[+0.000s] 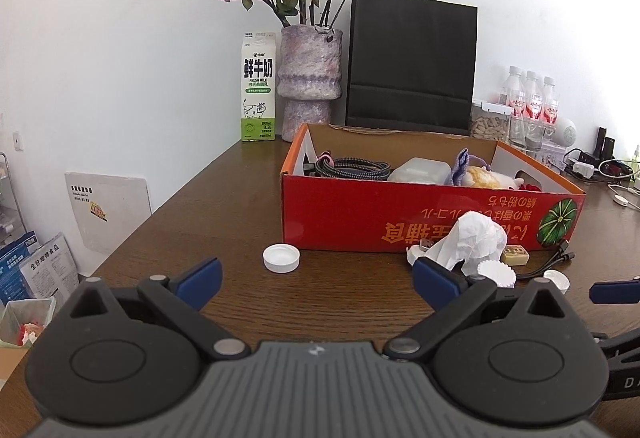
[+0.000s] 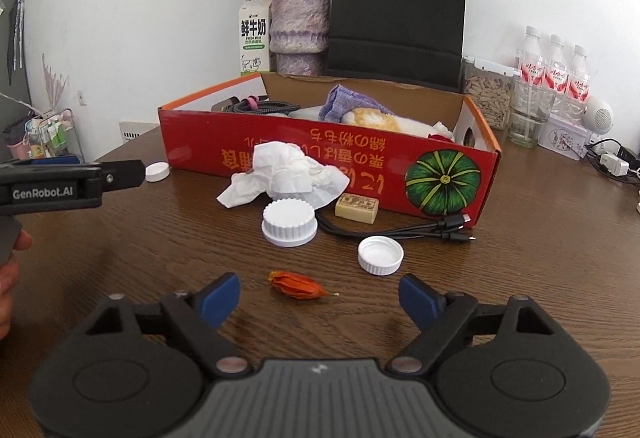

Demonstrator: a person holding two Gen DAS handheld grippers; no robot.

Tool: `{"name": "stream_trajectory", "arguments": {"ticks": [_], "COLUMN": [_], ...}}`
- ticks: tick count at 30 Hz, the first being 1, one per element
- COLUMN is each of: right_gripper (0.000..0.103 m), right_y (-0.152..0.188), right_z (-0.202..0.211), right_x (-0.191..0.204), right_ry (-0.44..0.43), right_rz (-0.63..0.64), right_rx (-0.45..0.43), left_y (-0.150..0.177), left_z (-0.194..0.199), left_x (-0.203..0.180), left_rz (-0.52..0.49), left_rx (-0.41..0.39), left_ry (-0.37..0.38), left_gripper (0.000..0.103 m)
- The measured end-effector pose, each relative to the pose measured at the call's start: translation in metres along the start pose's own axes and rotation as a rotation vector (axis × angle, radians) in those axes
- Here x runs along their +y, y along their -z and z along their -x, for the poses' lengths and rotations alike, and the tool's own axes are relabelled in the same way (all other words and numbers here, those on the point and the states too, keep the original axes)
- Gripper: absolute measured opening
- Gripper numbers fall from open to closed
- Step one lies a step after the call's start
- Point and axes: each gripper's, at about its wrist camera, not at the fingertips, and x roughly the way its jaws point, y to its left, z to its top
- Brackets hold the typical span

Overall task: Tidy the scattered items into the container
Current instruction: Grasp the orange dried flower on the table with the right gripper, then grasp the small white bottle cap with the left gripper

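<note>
A red cardboard box stands on the brown table and holds cables, a plastic case and soft cloth items. In front of it lie a crumpled white tissue, a ridged white lid, a smooth white cap, a small tan block, a black cable and an orange dried flower. My right gripper is open, the flower lying between its blue fingertips, untouched. My left gripper is open over bare table, near another white cap.
Behind the box stand a milk carton, a vase of dried roses and a black paper bag. Water bottles, a jar and chargers crowd the far right. The table edge drops off at the left.
</note>
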Motion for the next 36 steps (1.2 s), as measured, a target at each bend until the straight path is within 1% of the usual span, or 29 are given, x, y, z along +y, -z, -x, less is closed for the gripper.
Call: {"name": "stream_trajectory", "arguments": {"ticks": [2,5,6,7,14,20,26,29,32,36], "right_gripper": [0.075,0.059,0.045,0.039,0.038,0.038,0.038,0.038,0.038,0.038], "right_y": [-0.002,-0.003,-0.003,-0.003,-0.003,-0.003,-0.003,-0.004,-0.007,-0.016], "right_z": [-0.006,-0.009,-0.009,-0.007,-0.006,-0.003,0.003,0.003,0.002,0.000], "right_x": [0.004,0.009,0.010,0.010,0.011,0.005,0.005,0.003,0.001,-0.009], "right_ry": [0.000,-0.004,-0.006,-0.008,-0.016,-0.012,0.011,0.029,0.058,0.089], "right_rz": [0.001,-0.001,0.000,0.000,0.009,-0.022,-0.021,-0.017,-0.002,-0.014], "right_rx": [0.021,0.020,0.016,0.011,0.008,-0.013,-0.045,-0.064,-0.083,-0.107], "left_y": [0.000,0.001,0.001,0.001,0.002,0.003,0.003,0.001,-0.006,-0.014], "left_z": [0.000,-0.001,-0.002,-0.003,-0.005,-0.006,-0.008,-0.012,-0.022,-0.045], "left_x": [0.000,-0.001,-0.001,-0.001,0.001,0.001,0.003,0.005,0.012,0.024], "left_rz": [0.001,-0.002,-0.003,-0.002,0.004,0.004,0.016,-0.001,-0.008,0.010], "left_rx": [0.001,0.009,0.013,0.018,0.029,0.038,0.049,0.052,0.073,0.133], "left_ry": [0.000,0.002,0.003,0.002,0.000,-0.003,-0.017,-0.034,-0.060,-0.098], "left_gripper": [0.103,0.103,0.103,0.103,0.103,0.103,0.103,0.103,0.103,0.103]}}
